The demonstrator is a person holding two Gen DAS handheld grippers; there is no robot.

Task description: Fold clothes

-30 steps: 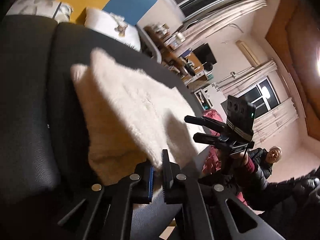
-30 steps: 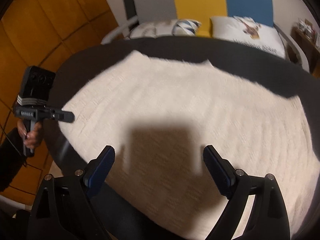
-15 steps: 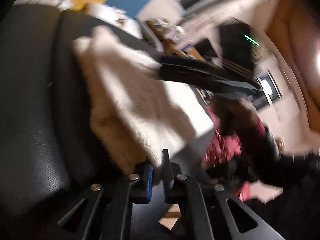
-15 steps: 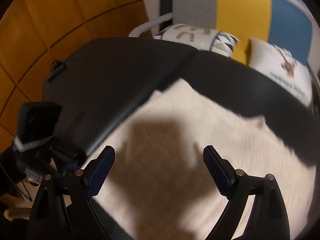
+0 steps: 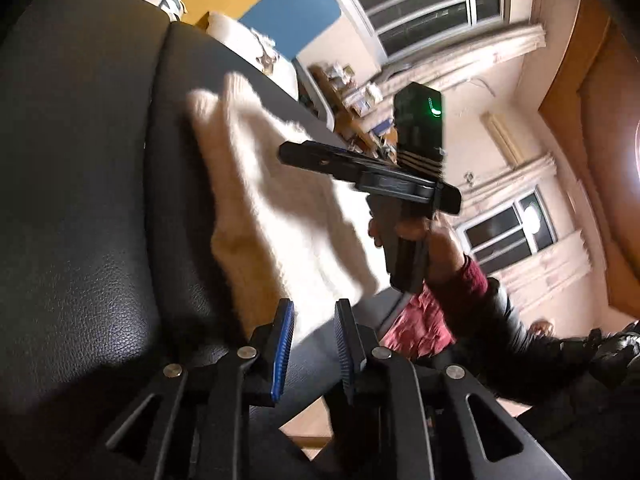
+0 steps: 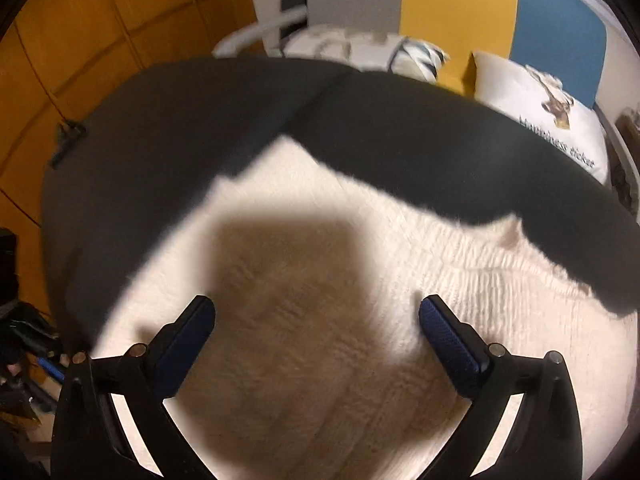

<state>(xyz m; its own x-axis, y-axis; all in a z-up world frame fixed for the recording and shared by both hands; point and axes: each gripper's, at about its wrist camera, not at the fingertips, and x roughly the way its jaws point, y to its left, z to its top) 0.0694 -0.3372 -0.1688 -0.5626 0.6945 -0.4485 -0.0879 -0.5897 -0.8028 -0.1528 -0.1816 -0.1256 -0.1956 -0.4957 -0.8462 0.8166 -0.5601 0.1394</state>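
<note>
A cream knitted garment (image 5: 280, 208) lies folded on the black padded surface (image 5: 80, 200). My left gripper (image 5: 314, 308) sits low at the garment's near corner. Its jaws are opening, and the cloth's edge shows in the narrow gap between the blue pads (image 5: 282, 344), which no longer press on it. My right gripper (image 6: 316, 316) hovers wide open just above the garment (image 6: 460, 280), nothing between its fingers, and throws a square shadow on the knit. In the left wrist view the right gripper (image 5: 286, 152) hangs over the garment, held by a hand in a red sleeve (image 5: 460, 280).
White pillows (image 6: 540, 108) lie behind the black surface (image 6: 200, 140), against yellow and blue wall panels. An orange wooden wall (image 6: 80, 20) is on the left. A cluttered desk (image 5: 360, 96), curtained windows and a seated person (image 5: 540, 328) lie beyond the surface's far edge.
The left jaws, shut on the garment's edge before, have parted. The right gripper has swung in from the side to a spot over the garment and spread a little wider.
</note>
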